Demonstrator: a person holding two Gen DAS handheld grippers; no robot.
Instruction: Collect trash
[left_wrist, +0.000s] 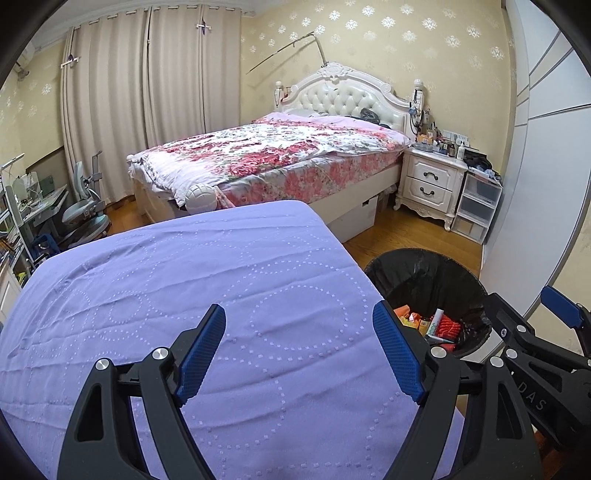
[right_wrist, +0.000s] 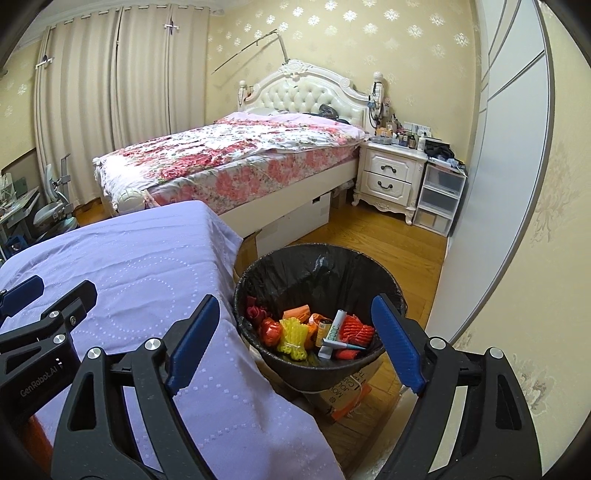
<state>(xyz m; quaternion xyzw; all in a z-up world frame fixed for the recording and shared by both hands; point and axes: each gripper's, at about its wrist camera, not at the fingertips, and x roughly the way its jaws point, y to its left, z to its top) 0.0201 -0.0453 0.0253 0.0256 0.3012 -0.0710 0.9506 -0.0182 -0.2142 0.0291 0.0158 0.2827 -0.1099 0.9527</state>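
Observation:
A bin with a black liner (right_wrist: 280, 266) stands on the floor to the right of a table with a lilac cloth (right_wrist: 147, 266). It holds several pieces of trash (right_wrist: 314, 330): red, orange and yellow wrappers, a white tube and a small can. My right gripper (right_wrist: 295, 339) is open and empty, above the bin's near rim. My left gripper (left_wrist: 299, 350) is open and empty above the lilac cloth (left_wrist: 184, 280). The bin (left_wrist: 413, 273) and its trash (left_wrist: 439, 325) show at the right of the left wrist view.
A bed with a floral cover (right_wrist: 229, 155) stands behind the table. A white nightstand (right_wrist: 388, 177) and clear plastic drawers (right_wrist: 439, 199) sit by the wall. A cardboard box (right_wrist: 343, 395) lies under the bin. A desk chair (left_wrist: 83, 206) is at the far left.

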